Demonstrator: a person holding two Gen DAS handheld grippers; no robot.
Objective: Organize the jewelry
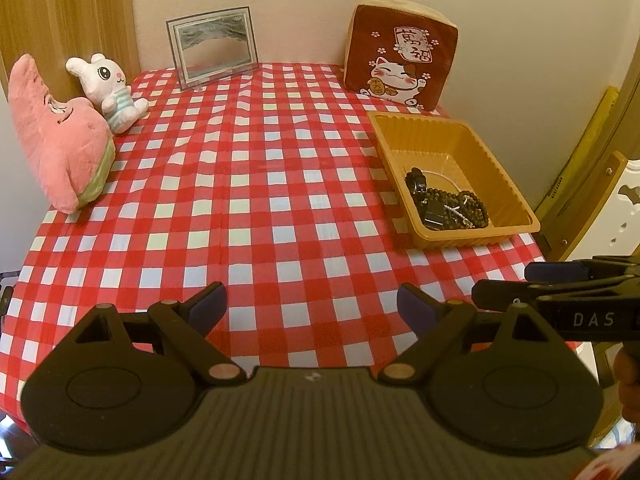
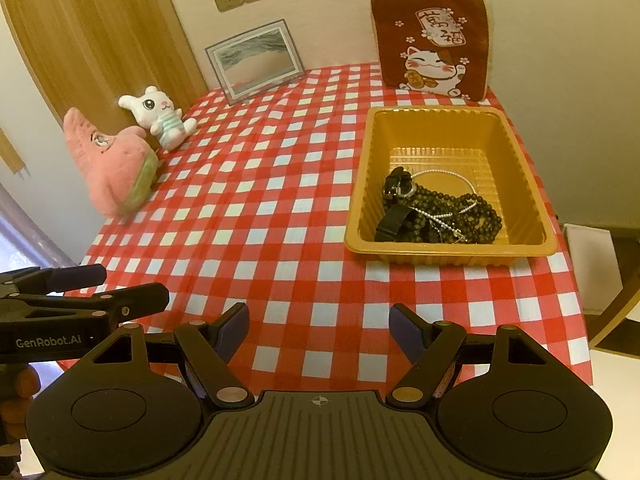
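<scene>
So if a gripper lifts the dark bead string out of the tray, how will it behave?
Probably floppy: the bead string lies in loose coils, so it should hang and swing. It may drag others along, since a thin silver chain crosses it and a black strap lies against it. The round beads could slip between the pads. The tray looks light and might shift.
</scene>
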